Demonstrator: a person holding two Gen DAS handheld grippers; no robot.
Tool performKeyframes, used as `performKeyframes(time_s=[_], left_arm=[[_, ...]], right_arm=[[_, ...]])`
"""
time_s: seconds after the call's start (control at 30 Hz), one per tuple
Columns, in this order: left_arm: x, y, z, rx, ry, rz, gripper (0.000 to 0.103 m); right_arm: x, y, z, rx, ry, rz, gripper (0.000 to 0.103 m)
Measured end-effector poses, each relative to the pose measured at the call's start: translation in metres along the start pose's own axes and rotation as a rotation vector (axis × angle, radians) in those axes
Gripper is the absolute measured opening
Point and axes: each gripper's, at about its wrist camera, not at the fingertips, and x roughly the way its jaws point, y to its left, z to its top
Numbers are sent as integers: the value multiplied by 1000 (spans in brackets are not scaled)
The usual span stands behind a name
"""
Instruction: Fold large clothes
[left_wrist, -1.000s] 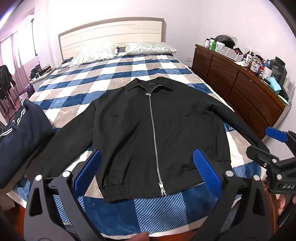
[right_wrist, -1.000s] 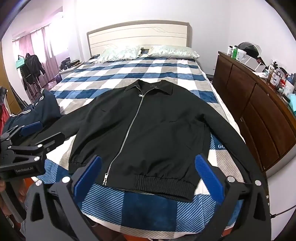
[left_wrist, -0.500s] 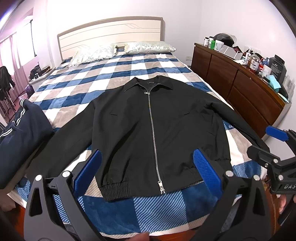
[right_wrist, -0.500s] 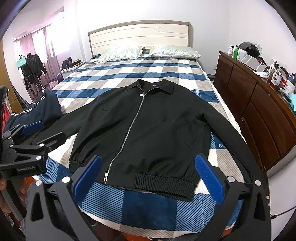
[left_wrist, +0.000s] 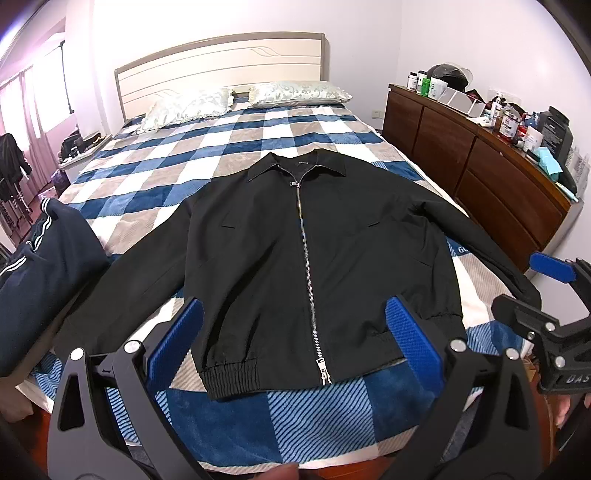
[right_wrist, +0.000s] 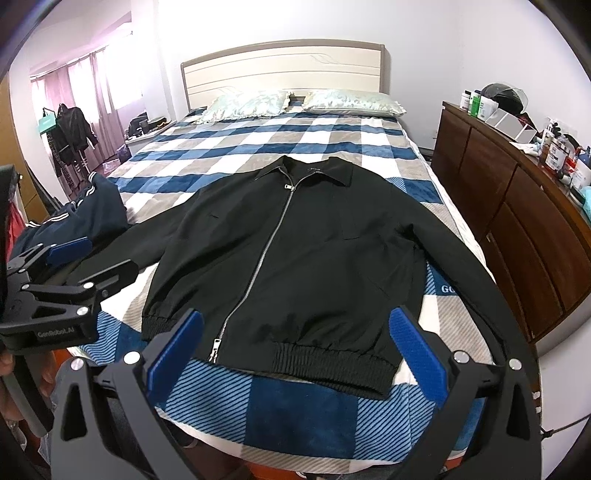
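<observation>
**Black jacket flat on the bed, both claws empty**

The black jacket (left_wrist: 310, 258) lies zipped and spread on the checked bedspread (left_wrist: 258, 147). The left gripper (left_wrist: 295, 339) and right gripper (right_wrist: 295, 343) hover wide open, holding nothing. A navy garment (left_wrist: 40, 266) touches 1 sleeve; a wooden dresser (right_wrist: 517, 206) flanks the bed.

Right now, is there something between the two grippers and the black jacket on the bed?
Nothing visible. The black jacket lies flat and zipped on the bed, and only bare blanket separates its hem from the open left gripper and right gripper.
</observation>
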Motion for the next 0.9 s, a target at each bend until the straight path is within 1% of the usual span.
performKeyframes(time_s=[0.73, 0.9], left_arm=[[0, -3, -2, 10, 1, 1, 97], [0, -1, -5, 7, -1, 0, 97]], right_arm=[[2, 0, -1, -6, 4, 9, 99], [6, 1, -4, -26, 4, -16, 99]])
